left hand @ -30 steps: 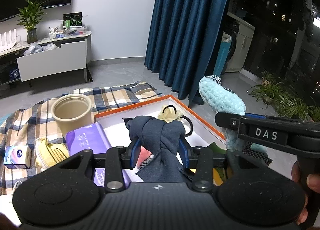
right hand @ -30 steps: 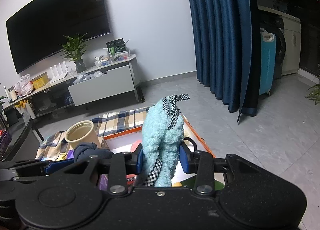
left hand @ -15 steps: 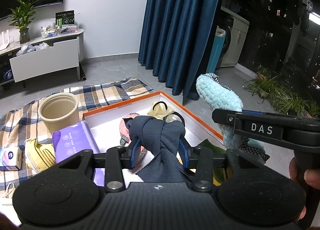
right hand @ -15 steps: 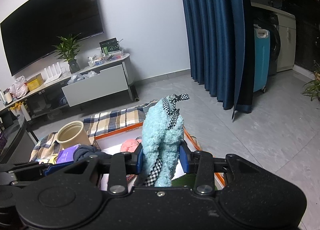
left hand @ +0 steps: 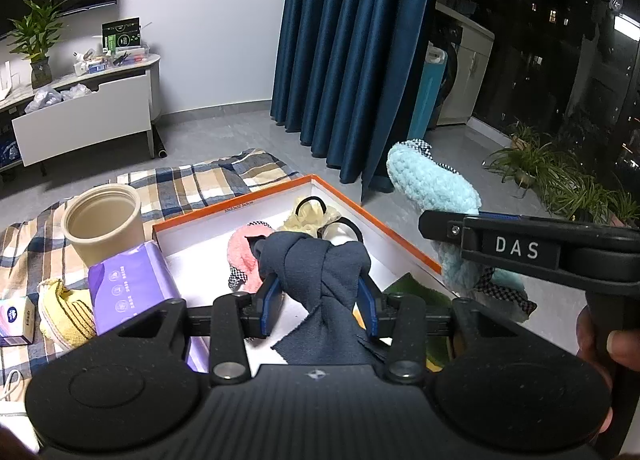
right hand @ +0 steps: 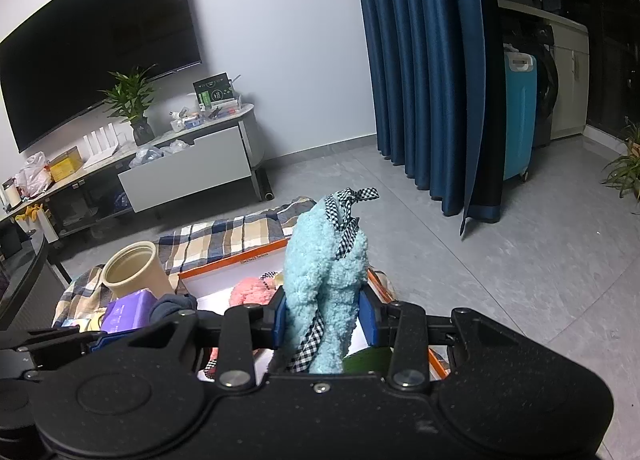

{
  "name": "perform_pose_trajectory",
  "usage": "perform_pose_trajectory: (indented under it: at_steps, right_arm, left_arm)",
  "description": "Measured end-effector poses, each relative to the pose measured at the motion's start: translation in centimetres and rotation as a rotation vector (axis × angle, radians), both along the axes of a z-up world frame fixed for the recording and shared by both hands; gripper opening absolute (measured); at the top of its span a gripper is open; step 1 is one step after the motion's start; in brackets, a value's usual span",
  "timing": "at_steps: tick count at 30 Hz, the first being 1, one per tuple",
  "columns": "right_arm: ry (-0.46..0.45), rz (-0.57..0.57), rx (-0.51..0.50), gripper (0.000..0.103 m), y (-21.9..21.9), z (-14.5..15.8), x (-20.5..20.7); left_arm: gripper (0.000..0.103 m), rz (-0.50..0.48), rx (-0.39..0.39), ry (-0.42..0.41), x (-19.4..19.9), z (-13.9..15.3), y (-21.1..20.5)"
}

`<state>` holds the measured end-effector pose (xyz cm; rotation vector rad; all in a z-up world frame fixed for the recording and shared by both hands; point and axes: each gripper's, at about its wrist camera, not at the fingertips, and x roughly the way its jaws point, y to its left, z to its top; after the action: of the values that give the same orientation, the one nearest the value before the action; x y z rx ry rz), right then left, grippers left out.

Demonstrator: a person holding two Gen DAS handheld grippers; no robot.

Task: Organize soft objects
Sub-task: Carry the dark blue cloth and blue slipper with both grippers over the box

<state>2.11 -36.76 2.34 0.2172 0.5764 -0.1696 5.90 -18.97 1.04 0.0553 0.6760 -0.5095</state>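
A knotted navy cloth [left hand: 320, 272] was clamped between the blue pads of the left gripper [left hand: 320, 296] and held above the white interior of an orange-rimmed box [left hand: 396, 236]. A fluffy light-blue item with checkered trim [right hand: 324, 280] was pinched in the closed right gripper [right hand: 326, 316], just beyond the box's right edge. Inside the box, a pink fluffy item [left hand: 242, 256] and cream scrunchies [left hand: 308, 213] were lying near the far end. Just left of the box, a purple tissue pack [left hand: 130, 286] and a beige cup [left hand: 104, 221] were seen on a plaid blanket [left hand: 200, 183] spread over the floor.
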Motion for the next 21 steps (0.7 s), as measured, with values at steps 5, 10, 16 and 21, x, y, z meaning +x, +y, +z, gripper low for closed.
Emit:
perform_pose_trajectory:
  at_steps: [5, 10, 16, 21]
  right_arm:
    - [0.001, -0.001, 0.002, 0.044, -0.1, -0.1, 0.0]
    - [0.002, -0.002, 0.001, 0.044, -0.1, -0.2, 0.1]
    - [0.008, -0.003, 0.001, 0.045, -0.3, -0.8, 0.7]
    - [0.012, -0.002, 0.001, 0.045, -0.4, -1.0, 1.0]
  left_arm:
    - [0.042, -0.005, 0.005, 0.003, 0.0, -0.1, -0.3]
    - [0.042, -0.01, 0.011, 0.005, 0.1, -0.2, -0.5]
    - [0.042, -0.016, 0.016, 0.01, 0.2, -0.4, -1.0]
    - [0.042, -0.018, 0.02, 0.014, 0.4, -0.5, -1.2]
